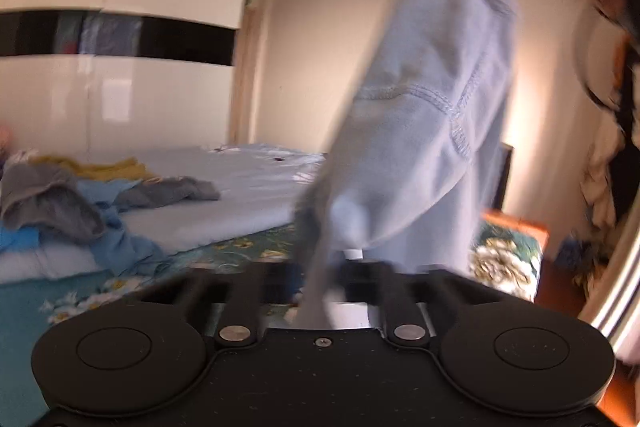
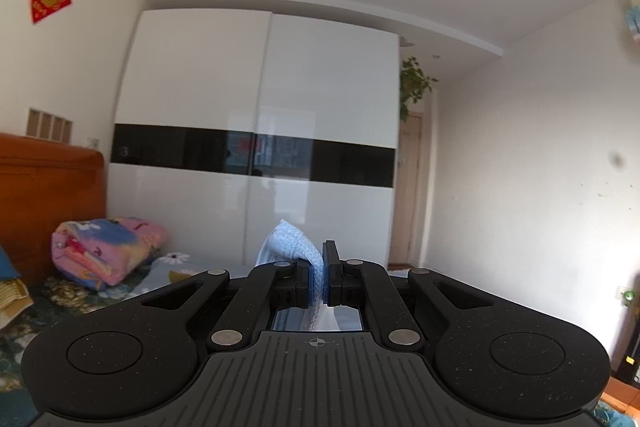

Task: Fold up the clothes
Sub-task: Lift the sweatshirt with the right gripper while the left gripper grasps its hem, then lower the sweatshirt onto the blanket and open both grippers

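Observation:
A pale blue garment (image 1: 432, 107) with stitched seams hangs in the air in the left wrist view, stretched up toward the top right. My left gripper (image 1: 344, 267) is shut on its lower corner; the cloth covers the fingertips. In the right wrist view my right gripper (image 2: 323, 275) is shut on a ribbed pale blue edge of the garment (image 2: 288, 243), held up high and facing the wardrobe. Both views are raised above the bed.
A bed with a pale sheet (image 1: 240, 195) and floral cover (image 1: 248, 251) lies below. A pile of grey, blue and yellow clothes (image 1: 80, 195) sits at its left. A white wardrobe (image 2: 256, 131), a folded pink quilt (image 2: 104, 247) and an orange headboard (image 2: 44, 195) stand beyond.

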Demonstrator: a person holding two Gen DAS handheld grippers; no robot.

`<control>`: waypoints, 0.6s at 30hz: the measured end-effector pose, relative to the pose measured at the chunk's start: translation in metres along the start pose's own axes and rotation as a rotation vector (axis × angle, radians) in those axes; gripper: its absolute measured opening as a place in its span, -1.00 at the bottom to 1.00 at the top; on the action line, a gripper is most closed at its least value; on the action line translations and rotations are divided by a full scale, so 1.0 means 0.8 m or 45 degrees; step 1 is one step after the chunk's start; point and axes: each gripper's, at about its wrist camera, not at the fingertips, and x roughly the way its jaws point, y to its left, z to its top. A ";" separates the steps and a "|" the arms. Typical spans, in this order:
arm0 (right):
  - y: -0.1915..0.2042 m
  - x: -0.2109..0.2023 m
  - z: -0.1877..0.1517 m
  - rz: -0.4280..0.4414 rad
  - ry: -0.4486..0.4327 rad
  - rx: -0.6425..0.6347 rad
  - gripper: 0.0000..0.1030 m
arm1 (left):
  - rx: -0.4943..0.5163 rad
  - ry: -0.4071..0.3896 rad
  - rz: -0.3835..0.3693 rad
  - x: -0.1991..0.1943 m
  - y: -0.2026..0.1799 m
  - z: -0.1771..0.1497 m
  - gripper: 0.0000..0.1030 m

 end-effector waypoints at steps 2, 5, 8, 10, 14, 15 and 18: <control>-0.005 -0.003 -0.004 -0.028 0.002 0.004 -0.94 | -0.019 -0.049 0.077 -0.007 0.013 0.013 -0.98; -0.018 -0.010 -0.005 -0.069 -0.007 0.021 -0.94 | -0.018 -0.163 0.190 -0.036 0.045 0.062 -0.99; -0.030 -0.019 0.000 -0.084 -0.030 0.058 -0.94 | 0.055 -0.285 0.282 -0.071 0.060 0.115 -0.99; -0.032 -0.027 0.004 -0.073 -0.056 0.063 -0.93 | 0.102 -0.358 0.322 -0.099 0.063 0.146 -0.98; -0.022 -0.060 0.006 -0.012 -0.124 0.023 -0.92 | 0.192 -0.475 0.356 -0.174 0.054 0.181 -0.98; -0.019 -0.071 0.004 0.012 -0.139 0.011 -0.92 | 0.213 -0.496 0.363 -0.192 0.051 0.179 -0.98; -0.010 -0.106 -0.007 0.085 -0.179 -0.028 -0.92 | 0.273 -0.532 0.380 -0.244 0.039 0.165 -0.98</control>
